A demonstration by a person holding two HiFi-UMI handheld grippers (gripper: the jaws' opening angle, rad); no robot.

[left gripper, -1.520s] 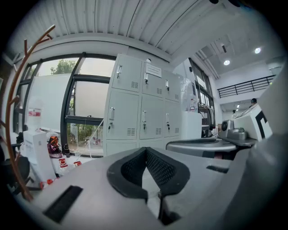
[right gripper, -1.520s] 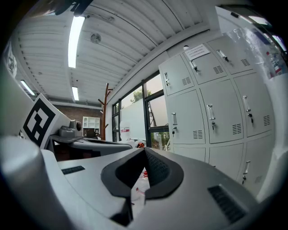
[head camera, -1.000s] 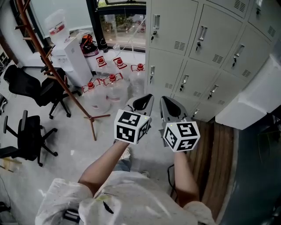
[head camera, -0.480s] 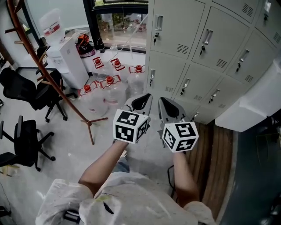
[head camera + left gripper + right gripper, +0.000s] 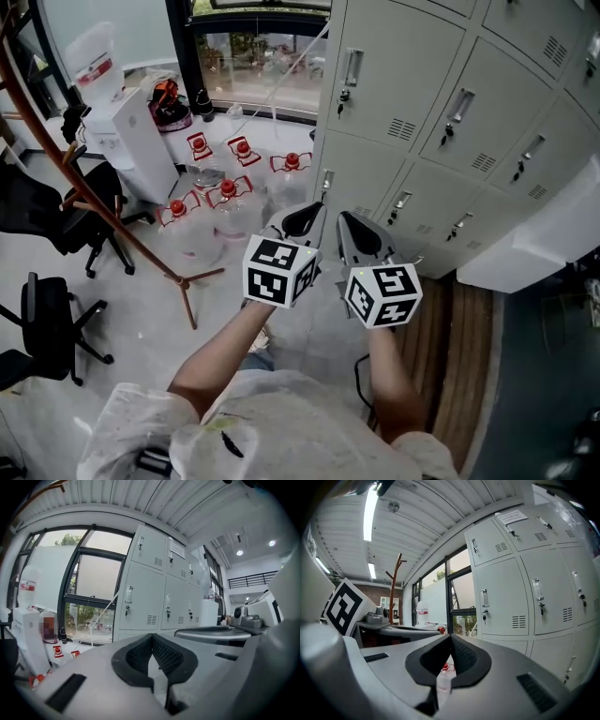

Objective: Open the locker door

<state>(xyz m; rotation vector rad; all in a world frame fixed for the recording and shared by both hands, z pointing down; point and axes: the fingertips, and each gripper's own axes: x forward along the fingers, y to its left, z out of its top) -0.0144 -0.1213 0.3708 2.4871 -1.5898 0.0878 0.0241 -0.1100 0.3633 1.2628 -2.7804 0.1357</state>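
While both grippers hang in mid-air before the person, touching nothing, every door of the lockers ahead is shut. At the far left of the head view, black office chairs (image 5: pixel 42 323) stand on the pale floor, and a reddish wooden coat stand (image 5: pixel 175 272) slants across in front of them. Just beyond it is a white water dispenser (image 5: pixel 127 141) with an upturned bottle (image 5: pixel 92 54) on top. Clear water jugs (image 5: pixel 228 192) with red caps crowd the floor by the window.

Next comes the left gripper (image 5: pixel 305 218), behind its marker cube (image 5: pixel 279 270). Its jaws are closed: in the left gripper view the dark pads (image 5: pixel 166 656) meet at their tips with nothing held between them. Just beside it is the right gripper (image 5: pixel 353 228), its jaws likewise brought together and empty.

To the right rises the bank of grey lockers (image 5: pixel 487 122), beyond both grippers and well apart from them. The corner locker door (image 5: pixel 398 70) at the bank's left edge carries a vertical metal handle (image 5: pixel 353 66) with a key below it. The neighbouring doors have the same fittings. A white boxy object (image 5: pixel 539 234) at the far right hides some of the lower lockers, and a strip of brown wooden flooring (image 5: pixel 469 328) runs below it.
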